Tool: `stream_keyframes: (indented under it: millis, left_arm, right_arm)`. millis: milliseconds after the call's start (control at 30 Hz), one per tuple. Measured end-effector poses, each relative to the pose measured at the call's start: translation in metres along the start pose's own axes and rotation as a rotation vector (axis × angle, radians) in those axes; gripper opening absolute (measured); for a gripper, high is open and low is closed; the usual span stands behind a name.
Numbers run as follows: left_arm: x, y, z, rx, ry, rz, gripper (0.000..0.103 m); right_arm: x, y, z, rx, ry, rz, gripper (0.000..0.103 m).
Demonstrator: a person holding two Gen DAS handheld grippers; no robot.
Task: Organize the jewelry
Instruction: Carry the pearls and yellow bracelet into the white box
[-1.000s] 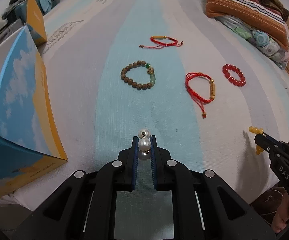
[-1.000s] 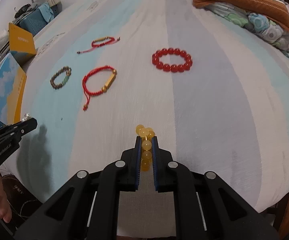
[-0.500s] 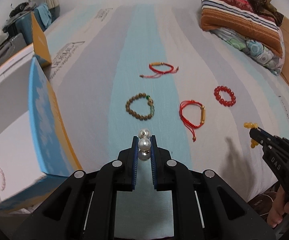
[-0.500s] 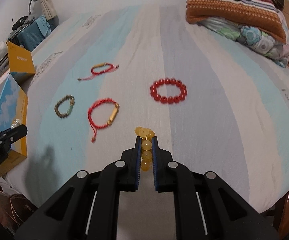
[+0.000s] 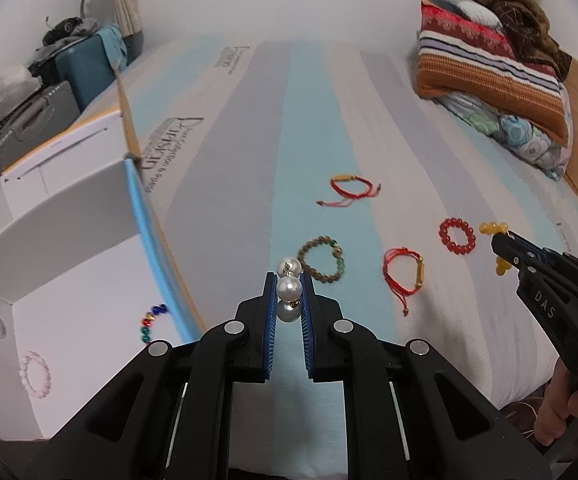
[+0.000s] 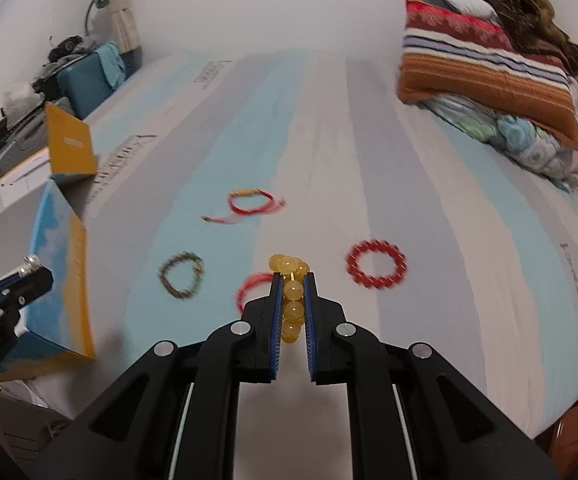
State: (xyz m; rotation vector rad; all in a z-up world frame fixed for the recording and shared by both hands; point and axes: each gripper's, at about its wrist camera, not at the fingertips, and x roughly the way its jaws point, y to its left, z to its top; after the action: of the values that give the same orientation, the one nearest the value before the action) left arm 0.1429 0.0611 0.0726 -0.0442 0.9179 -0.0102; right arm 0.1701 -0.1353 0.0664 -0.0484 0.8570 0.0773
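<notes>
Between the left gripper (image 5: 289, 300) fingers: pearl bracelet (image 5: 289, 289), clamped, raised beside the box (image 5: 69, 220).
Right gripper (image 6: 292, 304): closed on yellow bead bracelet (image 6: 292, 300), above the bed (image 6: 469, 280).
Advice: carry pearls over the box wall, lower, then release.
Left out: four bracelets on the bed.

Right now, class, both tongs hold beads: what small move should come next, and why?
Probably swing the left tongs, shut on the pearl bracelet, leftward over the open white box, since two bracelets already lie inside it.
</notes>
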Motion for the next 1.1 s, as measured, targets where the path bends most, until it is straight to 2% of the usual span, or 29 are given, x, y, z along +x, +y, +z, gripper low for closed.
stream_keyframes:
  millis: [400,667,1100]
  left_arm:
    - [-0.033,0.06,0.001,-0.065,-0.035,0.046,0.011]
    - [-0.057,0.115,-0.012,-0.135,-0.046,0.121,0.011]
    - [-0.064,0.205,-0.048,-0.261,0.011,0.227,0.011]
  right_arm:
    - [-0.018,0.083,0.023,-0.09,-0.043,0.11,0.009]
    - [-0.033,0.156,0.027,-0.171,-0.067,0.197,0.009]
    - [-0.041,0.265,0.011,-0.318,-0.041,0.329,0.009]
